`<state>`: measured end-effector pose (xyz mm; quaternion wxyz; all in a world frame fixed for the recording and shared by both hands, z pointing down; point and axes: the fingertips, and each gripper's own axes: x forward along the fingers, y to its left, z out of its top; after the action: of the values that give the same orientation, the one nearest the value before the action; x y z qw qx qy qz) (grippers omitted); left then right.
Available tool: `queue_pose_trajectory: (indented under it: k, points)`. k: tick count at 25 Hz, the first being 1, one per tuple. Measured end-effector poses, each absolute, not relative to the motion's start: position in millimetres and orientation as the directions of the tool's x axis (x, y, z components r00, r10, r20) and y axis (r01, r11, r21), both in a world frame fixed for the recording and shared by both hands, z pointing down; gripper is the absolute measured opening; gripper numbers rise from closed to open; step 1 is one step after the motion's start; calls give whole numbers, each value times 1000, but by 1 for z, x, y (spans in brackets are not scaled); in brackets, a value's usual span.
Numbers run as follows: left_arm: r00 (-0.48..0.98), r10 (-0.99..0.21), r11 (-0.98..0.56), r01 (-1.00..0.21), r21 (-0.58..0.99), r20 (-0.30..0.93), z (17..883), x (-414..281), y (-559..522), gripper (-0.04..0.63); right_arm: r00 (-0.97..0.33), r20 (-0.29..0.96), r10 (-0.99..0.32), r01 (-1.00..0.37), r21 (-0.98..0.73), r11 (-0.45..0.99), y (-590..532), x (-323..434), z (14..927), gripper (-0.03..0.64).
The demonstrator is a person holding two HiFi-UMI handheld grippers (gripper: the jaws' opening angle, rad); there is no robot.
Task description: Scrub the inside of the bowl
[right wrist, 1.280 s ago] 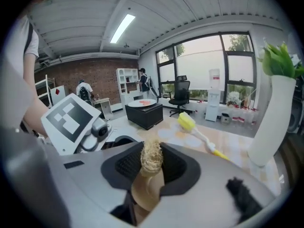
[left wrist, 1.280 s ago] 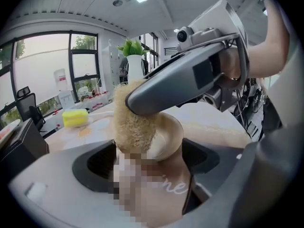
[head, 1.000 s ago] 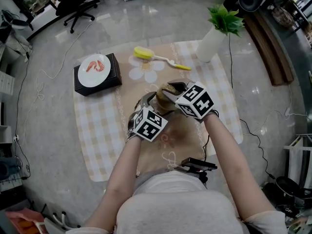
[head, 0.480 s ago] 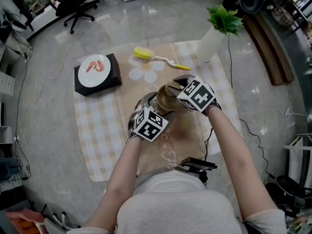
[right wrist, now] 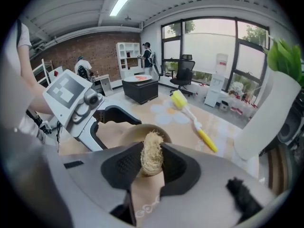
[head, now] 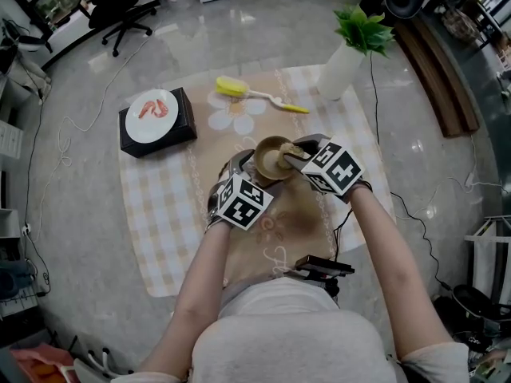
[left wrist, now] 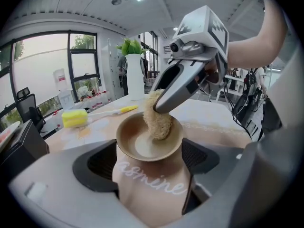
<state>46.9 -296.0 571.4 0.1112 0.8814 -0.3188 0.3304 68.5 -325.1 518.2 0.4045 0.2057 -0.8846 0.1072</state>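
Tan bowl [head: 270,159] mid-frame | L gripper [head: 241,168] clamped on bowl's outside, prob. to steady it vs scrub force | R gripper [head: 291,156] pinches fibre pad [left wrist: 157,118], pad down inside bowl on inner wall | scrubbing looks underway

Bright, even light: daylight from tall windows [right wrist: 213,56], plus ceiling strip lights [right wrist: 124,0]. Shadows are soft. The polished floor [head: 263,22] shows pale glare. Both gripper views bulge fisheye-fashion, with black vignetted corners and blurred nearest surfaces.

Office-lab space: swivel chair [right wrist: 184,75], brick wall [right wrist: 90,49] (big windows [right wrist: 209,51]).
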Motion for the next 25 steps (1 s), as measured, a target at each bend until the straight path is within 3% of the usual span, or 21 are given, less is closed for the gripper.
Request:
queue_pose_trajectory:
  k: [8,20,25]
  points:
    - [573,-487,-771,-637,-16,659,571,47,-296,436,-638,707,-305,-486,-63,872,-301,60,516,101]
    - [569,-482,-776,-631,-23,666,570,49,-296,436,-699,663,-269,-410,-64,910,-304,16,511,101]
    - [566,-482,-775,-631,-24,669,571,48,-296,436,-678,660,-324,-471,-51,881,-326,15,516,101]
